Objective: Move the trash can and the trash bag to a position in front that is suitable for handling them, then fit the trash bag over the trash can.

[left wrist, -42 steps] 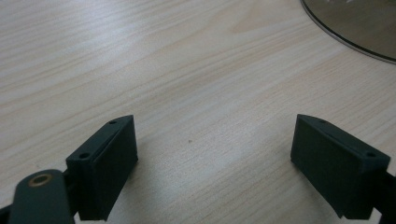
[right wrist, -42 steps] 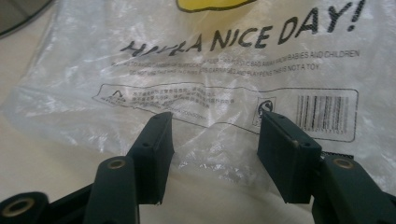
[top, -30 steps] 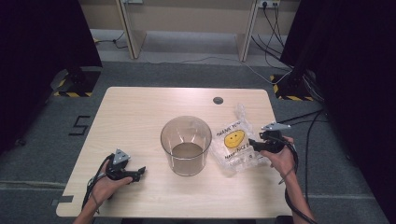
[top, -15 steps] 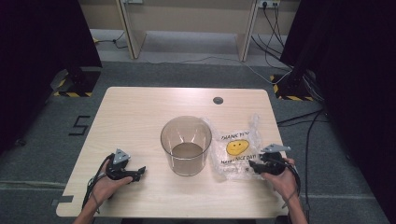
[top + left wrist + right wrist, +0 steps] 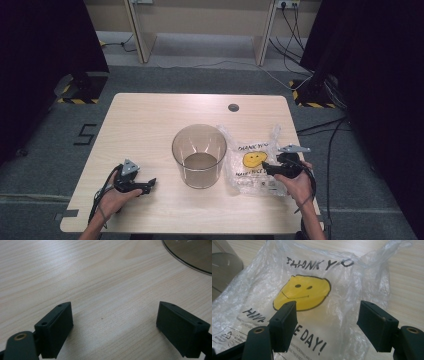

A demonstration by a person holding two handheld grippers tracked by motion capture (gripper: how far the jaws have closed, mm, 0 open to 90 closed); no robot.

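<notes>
Right gripper (image 5: 327,327): fingers (image 5: 283,326) spread, nothing pinched; they have just been opening, and no part of the plastic bag (image 5: 312,302) is caught between them; the bag lies flat on the surface (image 5: 150,125) directly under and ahead of the fingertips, its yellow smiley face (image 5: 302,292) just beyond the left finger, the printed lettering running beneath the gap.

Change since a second ago: in the high view the right gripper (image 5: 270,169) has come toward the person and slightly lower; earlier it stood at the bag's far right edge, now it sits over the bag's near right part; the bag (image 5: 252,165) looks more spread and flattened than before, its handles pointing away from the person.

Left gripper (image 5: 145,186): fingers (image 5: 53,332) spread wide over bare wood, nothing between them; it has not shifted; the clear bin (image 5: 199,155) stands well off beyond its fingertips, the rim showing at the upper right of the left gripper view (image 5: 190,255).

Reading: the right fingers appear to have let the bag go after laying it down, or are lining up a fresh hold nearer its bottom; either way the bag is not yet in the bin, which stands just beside it, to the left of the right fingers; it holds no bag.
</notes>
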